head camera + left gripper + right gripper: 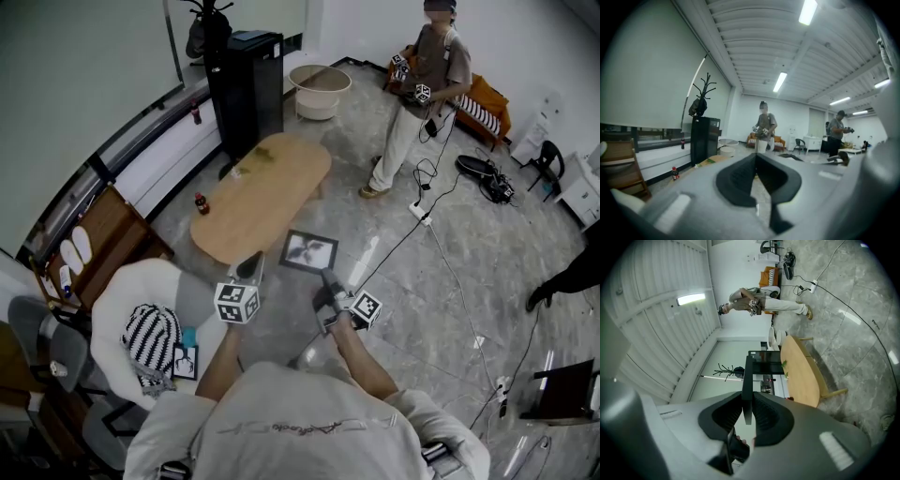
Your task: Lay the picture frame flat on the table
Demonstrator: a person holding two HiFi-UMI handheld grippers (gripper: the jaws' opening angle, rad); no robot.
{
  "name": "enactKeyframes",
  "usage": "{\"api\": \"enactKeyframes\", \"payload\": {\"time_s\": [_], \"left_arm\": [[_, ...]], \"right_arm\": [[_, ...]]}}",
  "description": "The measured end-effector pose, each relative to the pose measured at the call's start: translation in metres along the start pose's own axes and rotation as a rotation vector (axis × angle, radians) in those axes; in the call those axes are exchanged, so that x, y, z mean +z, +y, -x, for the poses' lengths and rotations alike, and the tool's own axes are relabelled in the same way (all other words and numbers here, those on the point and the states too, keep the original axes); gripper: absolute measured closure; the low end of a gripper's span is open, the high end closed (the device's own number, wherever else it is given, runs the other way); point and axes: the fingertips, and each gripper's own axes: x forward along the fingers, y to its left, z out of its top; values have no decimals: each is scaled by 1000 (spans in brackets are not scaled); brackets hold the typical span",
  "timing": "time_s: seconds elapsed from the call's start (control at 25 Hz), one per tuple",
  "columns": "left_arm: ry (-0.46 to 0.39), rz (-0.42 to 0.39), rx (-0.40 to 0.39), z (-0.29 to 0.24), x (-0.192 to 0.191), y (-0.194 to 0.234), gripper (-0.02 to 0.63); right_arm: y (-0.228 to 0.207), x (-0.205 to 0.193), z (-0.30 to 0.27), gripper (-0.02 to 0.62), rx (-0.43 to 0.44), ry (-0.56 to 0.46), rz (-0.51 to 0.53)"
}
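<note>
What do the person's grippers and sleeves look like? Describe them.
Both the left gripper and right gripper have grey bodies, black pads and a white cube with black square markers. The person wears a light grey short-sleeved T-shirt.

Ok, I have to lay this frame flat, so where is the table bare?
The table is bare over its middle and near end, between the frame held in the right gripper and the small green bits at the far end. Only that far end is taken; a bottle stands beside the left edge.
</note>
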Motion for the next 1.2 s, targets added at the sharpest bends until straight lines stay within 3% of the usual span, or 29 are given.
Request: {"api": "enactKeyframes", "payload": {"time_s": [0.4,1.2], "left_arm": [[14,-31,-8,-34,-5,-29,606],[12,-6,8,-77,-11,-7,606]], "right_arm": [[-7,37,7,523,-11,24,1],[-27,72,-30,523,-15,20,-1]]}}
